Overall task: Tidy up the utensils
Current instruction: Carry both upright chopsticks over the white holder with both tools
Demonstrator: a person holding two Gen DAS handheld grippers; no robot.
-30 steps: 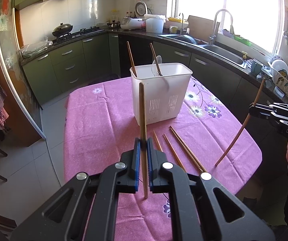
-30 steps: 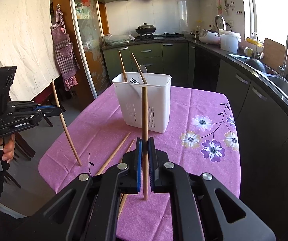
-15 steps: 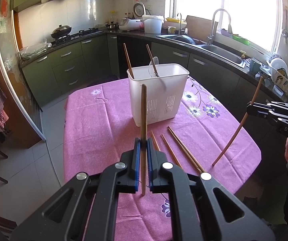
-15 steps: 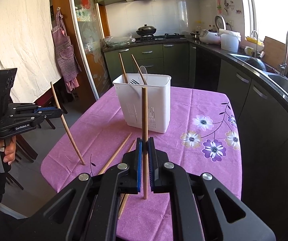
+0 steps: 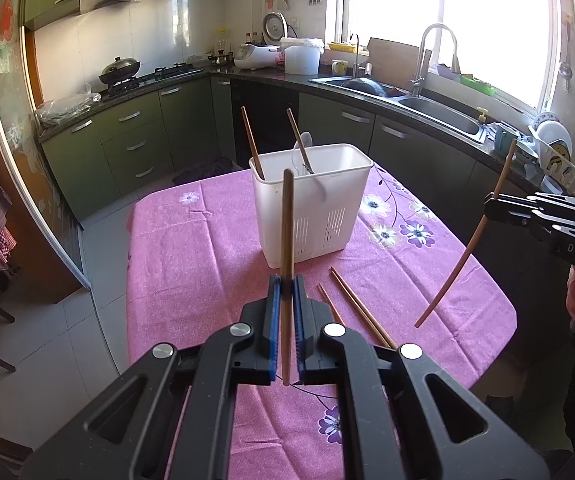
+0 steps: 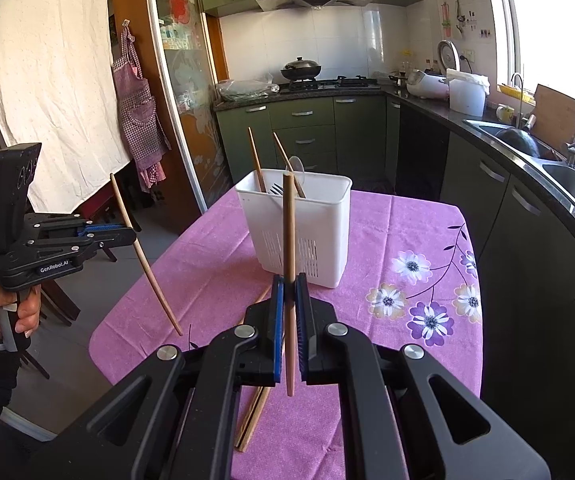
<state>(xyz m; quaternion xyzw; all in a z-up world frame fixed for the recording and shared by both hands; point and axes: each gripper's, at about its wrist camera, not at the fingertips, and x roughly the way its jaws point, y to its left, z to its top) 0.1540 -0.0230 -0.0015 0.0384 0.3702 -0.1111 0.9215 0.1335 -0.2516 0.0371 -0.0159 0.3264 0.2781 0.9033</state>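
A white utensil holder [image 5: 312, 204] stands on the pink flowered tablecloth [image 5: 191, 256], with two chopsticks, a fork and a spoon inside; it also shows in the right wrist view [image 6: 299, 228]. My left gripper [image 5: 286, 286] is shut on an upright wooden chopstick [image 5: 287, 232] held above the table, short of the holder. My right gripper [image 6: 289, 286] is shut on another upright chopstick [image 6: 288, 232]. Each gripper shows in the other's view: the right one [image 5: 491, 204] and the left one [image 6: 129, 234]. Loose chopsticks [image 5: 357, 308] lie on the cloth before the holder.
Green kitchen cabinets [image 5: 135, 140] and a dark counter with a sink [image 5: 435, 108] surround the table. A stove with a wok [image 5: 121, 68] is at the back. An apron [image 6: 139, 120] hangs by a door at the left. The table edges drop off near both grippers.
Both grippers have risen a little with their chopsticks, and the holder looks slightly farther and lower. The grips have not changed.
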